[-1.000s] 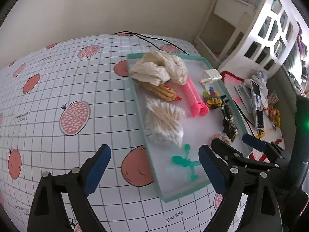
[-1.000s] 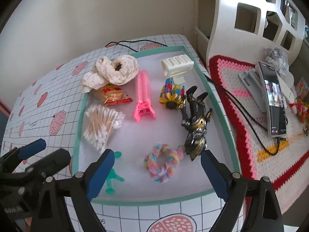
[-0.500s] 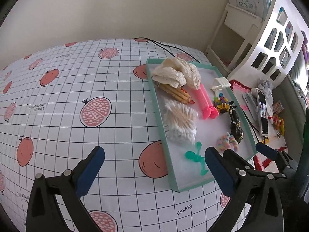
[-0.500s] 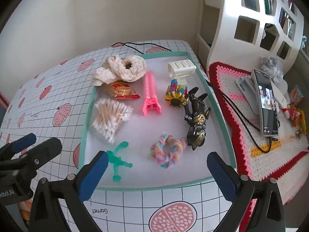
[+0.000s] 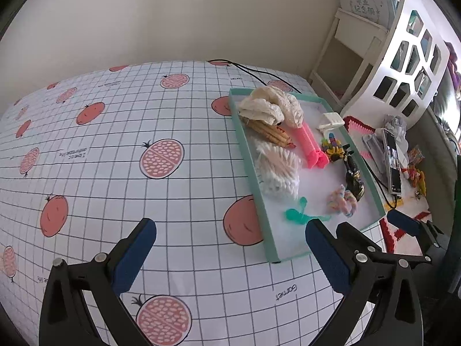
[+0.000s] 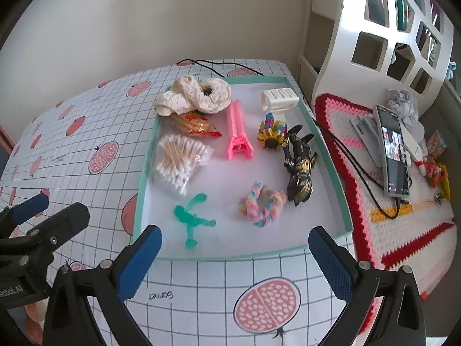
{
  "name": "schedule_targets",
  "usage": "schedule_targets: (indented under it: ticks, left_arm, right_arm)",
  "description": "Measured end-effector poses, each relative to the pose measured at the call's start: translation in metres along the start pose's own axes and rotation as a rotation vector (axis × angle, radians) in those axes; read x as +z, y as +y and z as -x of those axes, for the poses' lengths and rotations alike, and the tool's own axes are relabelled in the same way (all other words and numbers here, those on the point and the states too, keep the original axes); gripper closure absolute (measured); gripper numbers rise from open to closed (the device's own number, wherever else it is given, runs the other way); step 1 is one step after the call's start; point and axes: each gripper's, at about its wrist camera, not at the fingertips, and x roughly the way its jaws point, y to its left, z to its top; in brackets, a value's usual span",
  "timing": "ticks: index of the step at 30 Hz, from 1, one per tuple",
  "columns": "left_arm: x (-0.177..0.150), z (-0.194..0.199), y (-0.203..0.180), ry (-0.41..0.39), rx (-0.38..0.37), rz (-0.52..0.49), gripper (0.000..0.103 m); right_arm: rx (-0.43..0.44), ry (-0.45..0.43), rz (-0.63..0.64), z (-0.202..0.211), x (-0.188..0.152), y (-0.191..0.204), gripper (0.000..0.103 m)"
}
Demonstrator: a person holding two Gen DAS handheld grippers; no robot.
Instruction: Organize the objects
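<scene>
A teal-rimmed tray point(image 6: 331, 155) point(image 5: 249, 173) holds a cream scrunchie point(image 6: 198, 95), a snack packet point(image 6: 196, 124), a bag of cotton swabs point(image 6: 180, 161), a pink clip point(image 6: 237, 131), a white clip point(image 6: 279, 98), a bright flower hair claw point(image 6: 272, 134), a black-gold figure point(image 6: 299, 167), a pastel scrunchie point(image 6: 260, 204) and a green stick figure point(image 6: 191, 219). My right gripper point(image 6: 234, 259) hangs open in front of the tray's near edge, nothing in it. My left gripper point(image 5: 230, 255) is open over the tablecloth left of the tray, also without anything in it.
The table wears a gridded cloth with pomegranate prints point(image 5: 161, 158). Right of it lies a crocheted red-pink mat point(image 6: 383, 230) with a phone point(image 6: 393, 150) on a black cable and small toys. A white cut-out shelf point(image 6: 389, 34) stands behind. A wall runs along the back.
Both grippers have drawn back and up from the tray, so more of the table and tray shows. Both stay open. The objects in the tray have not moved.
</scene>
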Motion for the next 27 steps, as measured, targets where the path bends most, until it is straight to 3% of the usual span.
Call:
schedule_targets:
  ticks: [22,27]
  left_arm:
    - [-0.05,0.032,0.022,-0.024,0.002,0.051,0.0]
    - [-0.06,0.037,0.024,-0.035,0.062,0.026,0.0]
  right_arm:
    - [0.022,-0.018,-0.009,0.029,-0.047,0.027,0.0]
    - [0.014,-0.018,0.004,0.031,-0.057,0.03,0.0]
